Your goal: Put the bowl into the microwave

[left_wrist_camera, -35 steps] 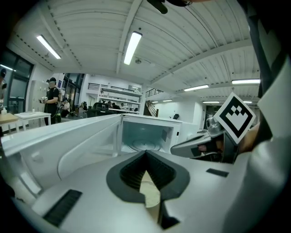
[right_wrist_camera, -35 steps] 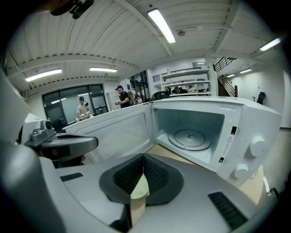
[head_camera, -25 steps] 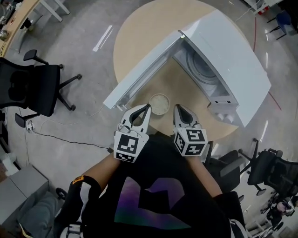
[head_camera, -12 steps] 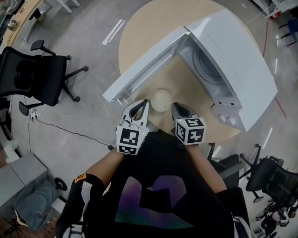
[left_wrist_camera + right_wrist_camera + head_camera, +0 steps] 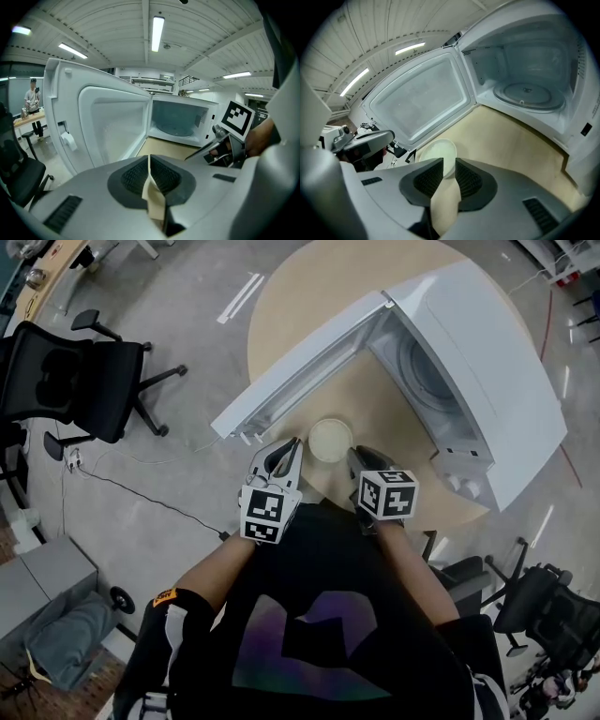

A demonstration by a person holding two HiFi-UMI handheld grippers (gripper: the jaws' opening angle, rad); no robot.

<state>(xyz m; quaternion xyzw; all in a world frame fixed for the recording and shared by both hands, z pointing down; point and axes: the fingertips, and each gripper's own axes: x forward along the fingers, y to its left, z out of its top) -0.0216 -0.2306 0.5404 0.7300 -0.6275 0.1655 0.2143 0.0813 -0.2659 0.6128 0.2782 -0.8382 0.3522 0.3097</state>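
Observation:
A pale, shallow bowl (image 5: 330, 439) sits on the round wooden table (image 5: 309, 296), near its front edge. It is in front of the white microwave (image 5: 487, 352), whose door (image 5: 300, 362) stands wide open. My left gripper (image 5: 292, 444) is just left of the bowl, shut with nothing in it (image 5: 149, 161). On the bowl's right, my right gripper (image 5: 356, 452) has a narrow gap between its jaws (image 5: 449, 164). The bowl (image 5: 436, 154) shows through that gap, untouched. The glass turntable (image 5: 527, 93) lies bare inside the cavity.
The open door (image 5: 422, 103) walls off the table's left side. Black office chairs stand on the floor at left (image 5: 66, 381) and lower right (image 5: 525, 606). A cable (image 5: 141, 498) trails across the floor. A person (image 5: 32, 101) stands far off at a desk.
The head view has shifted a little. Both grippers have stayed beside the bowl, and the bowl has not moved.

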